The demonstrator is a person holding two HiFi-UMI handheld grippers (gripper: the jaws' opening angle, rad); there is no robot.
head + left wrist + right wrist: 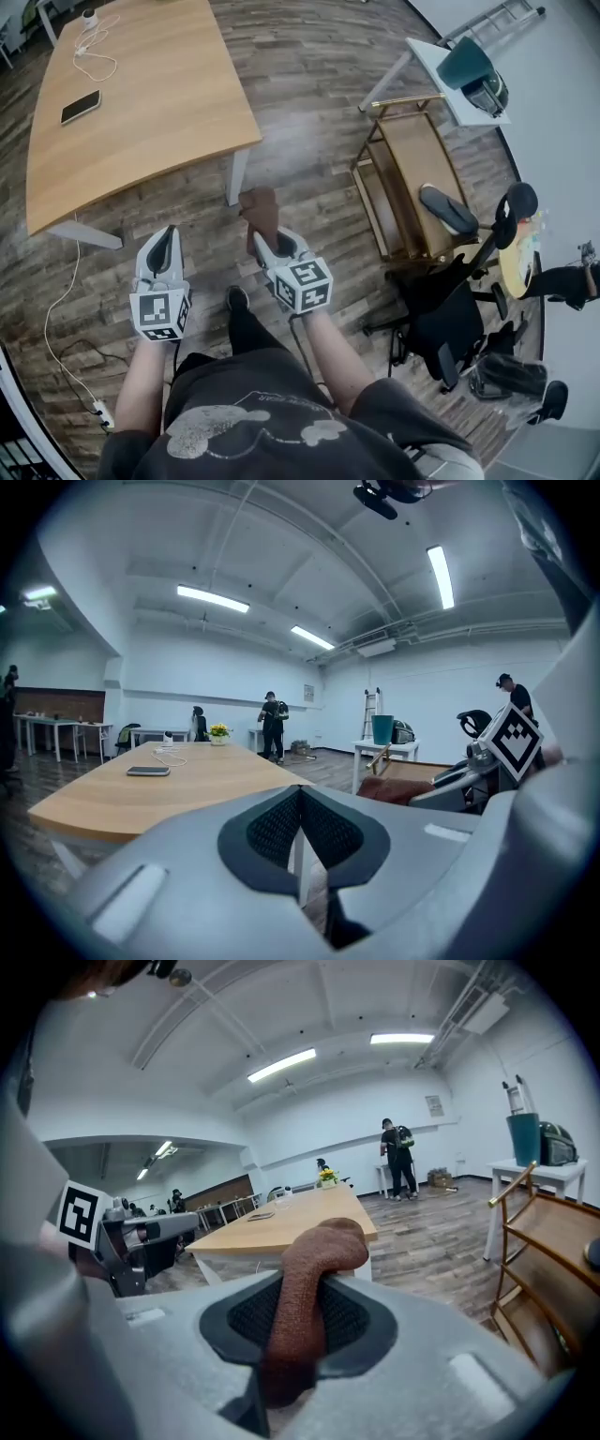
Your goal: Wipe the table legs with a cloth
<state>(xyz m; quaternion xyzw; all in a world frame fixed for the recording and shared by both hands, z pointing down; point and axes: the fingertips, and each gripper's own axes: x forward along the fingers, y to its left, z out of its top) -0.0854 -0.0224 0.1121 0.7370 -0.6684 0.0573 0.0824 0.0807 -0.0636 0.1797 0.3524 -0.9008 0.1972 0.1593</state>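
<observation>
Cloth: a rust-brown, nubbly terry cloth (pixel 307 1283), bunched into one thick band. It rises up between the jaws, and its free end curls over into a rounded fold at the top.
Where the cloth is: clamped in the right hand-held gripper (pixel 266 240) and held in the air over the floor. In the head view it sits just beside the foot of the white leg (pixel 236 176), and I cannot tell whether the two touch.
Right hand-held gripper: clenched on the cloth, with the dark ribbed pads (pixel 349 1314) pressing it from both sides.
Left hand-held gripper (pixel 167 236): jaws pressed together with nothing between them. It is held level with the right one and apart from it, pointing toward the worktop edge.
Leg: a slim white post under the near corner of the worktop. A second white leg (pixel 84 234) stands farther left.
Worktop: a light wooden top with a curved edge (pixel 150 112).
On the worktop: a black phone (pixel 81 106) lying flat and a loose white cable (pixel 94 58) near the far end.
Floor: grey-brown wood-look planks (pixel 309 75).
To the right: a brass-framed wooden trolley (pixel 405 169), with a black office chair (pixel 450 305) just beside it.
</observation>
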